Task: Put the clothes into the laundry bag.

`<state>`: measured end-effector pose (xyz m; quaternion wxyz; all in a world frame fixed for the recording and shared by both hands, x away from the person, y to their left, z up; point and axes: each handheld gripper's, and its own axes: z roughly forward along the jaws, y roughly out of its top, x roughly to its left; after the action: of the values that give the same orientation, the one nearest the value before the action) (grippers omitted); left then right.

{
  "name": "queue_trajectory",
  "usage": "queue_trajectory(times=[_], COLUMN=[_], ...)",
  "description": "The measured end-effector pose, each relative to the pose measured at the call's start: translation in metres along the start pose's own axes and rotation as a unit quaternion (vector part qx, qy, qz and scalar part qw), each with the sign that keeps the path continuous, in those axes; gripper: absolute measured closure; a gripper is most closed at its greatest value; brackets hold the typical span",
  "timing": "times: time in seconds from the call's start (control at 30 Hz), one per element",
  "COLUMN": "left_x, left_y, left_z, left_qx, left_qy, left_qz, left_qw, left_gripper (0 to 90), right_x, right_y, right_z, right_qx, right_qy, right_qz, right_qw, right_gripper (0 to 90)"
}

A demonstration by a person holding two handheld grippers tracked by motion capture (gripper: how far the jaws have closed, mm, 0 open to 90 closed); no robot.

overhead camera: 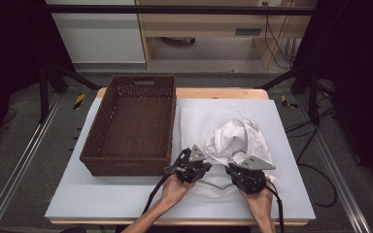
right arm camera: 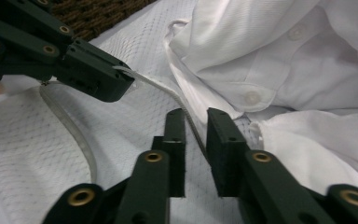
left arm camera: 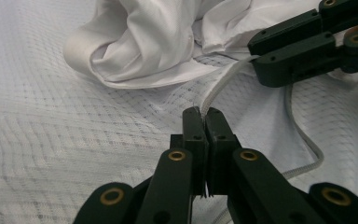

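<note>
A crumpled white shirt [overhead camera: 238, 138] [left arm camera: 154, 42] [right arm camera: 284, 60] lies on a flat white mesh bag [overhead camera: 199, 121] [left arm camera: 74, 135] [right arm camera: 28, 149]. From the bag's near edge runs a white drawstring cord [overhead camera: 218, 185] [left arm camera: 223, 81] [right arm camera: 158, 84]. My left gripper [overhead camera: 194, 162] [left arm camera: 204, 112] [right arm camera: 116, 86] is shut on this cord, which comes out from between its tips. My right gripper [overhead camera: 246, 172] [right arm camera: 196, 116] [left arm camera: 261, 60] sits close beside it, at the shirt's near edge. Its jaws stand a little apart with the cord running between them, and the pads do not press on it.
A dark brown wicker basket [overhead camera: 90, 155] [right arm camera: 98, 14] stands on the left half of the pale table mat [overhead camera: 102, 194], right beside the mesh bag. Black cables [overhead camera: 155, 191] trail from both grippers toward the near edge. Black frame posts flank the table.
</note>
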<state>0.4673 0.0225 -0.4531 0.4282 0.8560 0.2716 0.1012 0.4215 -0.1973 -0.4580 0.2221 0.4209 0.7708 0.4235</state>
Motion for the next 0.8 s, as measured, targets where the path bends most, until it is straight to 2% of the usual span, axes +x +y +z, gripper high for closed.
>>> queue_trajectory(times=[0.1,0.23,0.43,0.53,0.63,0.7,0.77,0.8], left_x=[0.000,0.001,0.002,0.001,-0.001,-0.002,-0.003,-0.003], left_y=[-0.002,-0.003,-0.002,-0.002,-0.004,-0.004,-0.003,-0.002], left_z=[-0.002,-0.002,-0.004,-0.005,-0.004,-0.003,-0.003,-0.003], left_qx=[0.000,-0.005,-0.013,-0.018,-0.020,-0.018,-0.021,-0.020], left_qy=[0.005,-0.001,-0.010,-0.010,-0.008,-0.007,-0.006,-0.005], left_qz=[0.003,-0.006,-0.015,-0.016,-0.020,-0.020,-0.022,-0.022], left_qw=[1.0000,1.0000,0.9998,0.9997,0.9996,0.9996,0.9995,0.9995], left_gripper=[88.0,88.0,87.8,87.8,87.8,87.8,87.8,87.8], right_x=[0.004,0.008,0.008,0.008,0.005,-0.002,-0.009,-0.014], right_y=[-0.010,-0.024,-0.040,-0.039,-0.030,-0.023,-0.016,-0.013], right_z=[-0.010,-0.017,-0.009,-0.008,-0.021,-0.032,-0.041,-0.044], right_qx=[-0.006,0.008,0.054,0.054,0.025,-0.005,-0.031,-0.041], right_qy=[0.014,0.036,0.032,0.032,0.016,-0.006,-0.036,-0.059], right_qz=[0.006,0.015,0.022,0.023,0.021,0.020,0.025,0.023], right_qw=[0.9999,0.9992,0.9978,0.9978,0.9994,0.9998,0.9985,0.9971], right_gripper=[76.3,86.9,90.0,89.6,85.5,79.3,66.5,59.5])
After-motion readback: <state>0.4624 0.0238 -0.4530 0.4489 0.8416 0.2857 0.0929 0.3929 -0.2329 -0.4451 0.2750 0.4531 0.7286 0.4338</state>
